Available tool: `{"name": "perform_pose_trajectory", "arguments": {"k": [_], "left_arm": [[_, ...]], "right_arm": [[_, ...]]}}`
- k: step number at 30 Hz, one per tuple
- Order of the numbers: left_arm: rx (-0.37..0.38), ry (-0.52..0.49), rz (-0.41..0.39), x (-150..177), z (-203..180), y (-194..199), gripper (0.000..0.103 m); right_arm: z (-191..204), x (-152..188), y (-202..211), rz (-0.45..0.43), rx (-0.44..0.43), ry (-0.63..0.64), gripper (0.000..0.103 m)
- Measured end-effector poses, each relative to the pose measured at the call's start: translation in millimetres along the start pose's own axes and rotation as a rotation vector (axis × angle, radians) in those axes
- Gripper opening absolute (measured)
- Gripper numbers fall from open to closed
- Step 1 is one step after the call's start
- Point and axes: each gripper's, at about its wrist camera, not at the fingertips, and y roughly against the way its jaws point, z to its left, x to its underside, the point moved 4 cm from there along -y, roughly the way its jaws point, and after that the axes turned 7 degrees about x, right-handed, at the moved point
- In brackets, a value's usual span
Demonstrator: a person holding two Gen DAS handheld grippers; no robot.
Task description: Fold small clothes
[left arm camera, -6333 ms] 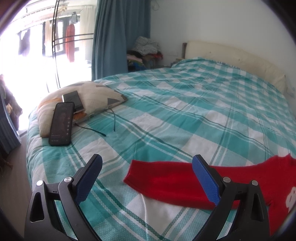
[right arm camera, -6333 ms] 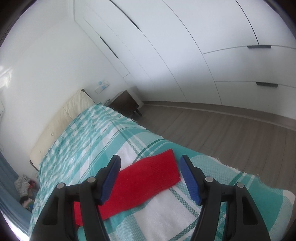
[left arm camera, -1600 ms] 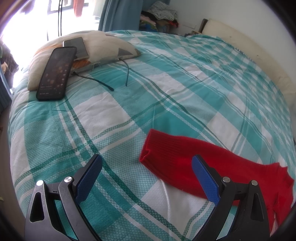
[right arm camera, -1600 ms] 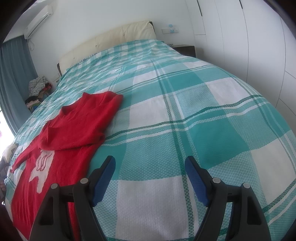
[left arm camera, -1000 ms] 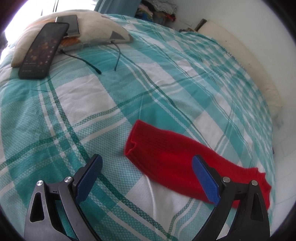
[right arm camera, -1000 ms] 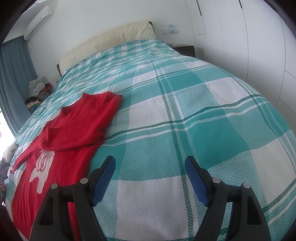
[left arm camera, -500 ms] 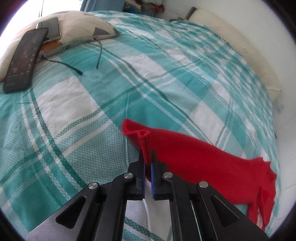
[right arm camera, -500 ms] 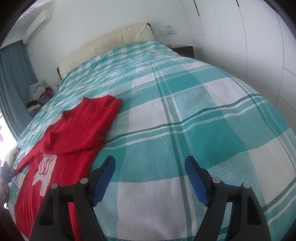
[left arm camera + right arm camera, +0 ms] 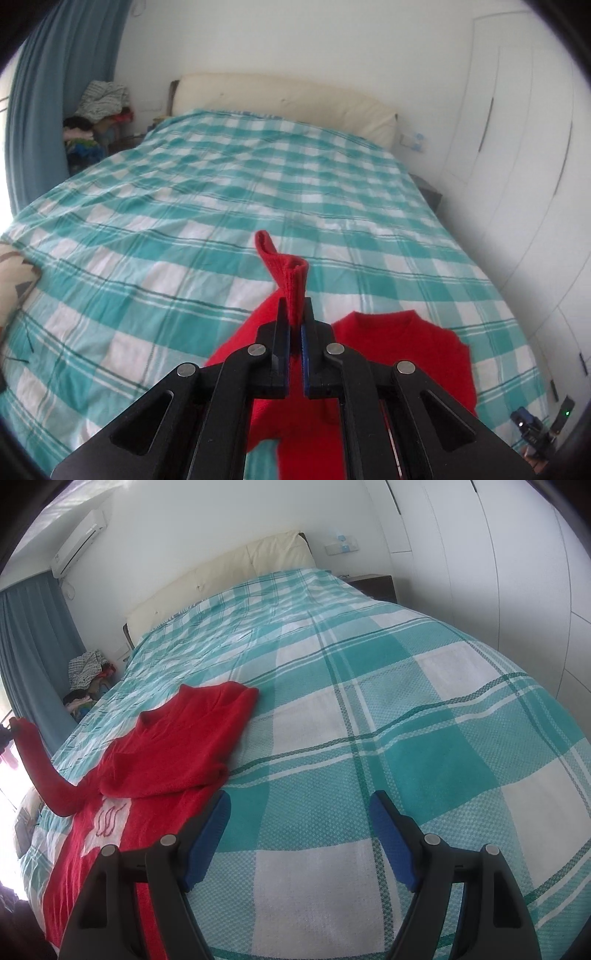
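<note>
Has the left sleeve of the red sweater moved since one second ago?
Yes. The left sleeve has risen off the checked bedspread; the left gripper, shut on its cuff, holds it up.

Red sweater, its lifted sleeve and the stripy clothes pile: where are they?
red sweater (image 9: pixel 177 746), right wrist view, on the folded chest part.
lifted sleeve (image 9: pixel 291 280), left wrist view, on the cuff above the left gripper (image 9: pixel 294 314).
clothes pile (image 9: pixel 105 99), left wrist view, on the striped top garment.

Left gripper (image 9: pixel 294 328): black plastic frame, 2 triangular cut-outs at 7 and 5 o'clock, 4 round silver screws, blue pads on the inner finger faces. Right gripper (image 9: pixel 300 834): same black frame, 4 silver screws, ribbed blue pads (image 9: pixel 391 840).
</note>
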Motion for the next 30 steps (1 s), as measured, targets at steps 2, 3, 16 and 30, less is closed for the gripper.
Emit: {"name": "perform_pose_trajectory", "arguments": {"k": [2,3,16,30], "left_arm": [[0.061,-0.045,0.03,5,-43,-19,0.003],[0.083,-0.069,0.05,10,-62,-29,0.003],[0.137,-0.138,0.278,96,-98,-70,0.08],[-0.219,0.17,0.237,181,102,-14,0.089]], "right_arm": [[-1,0,0,-0.001,0.0,-0.004,0.077],[-1,-1,0,-0.001,0.001,-0.004,0.077],[-2,-4,3,-0.02,-0.002,0.008,0.077],[3,1,-1,-0.02,0.063,0.061,0.077]]}}
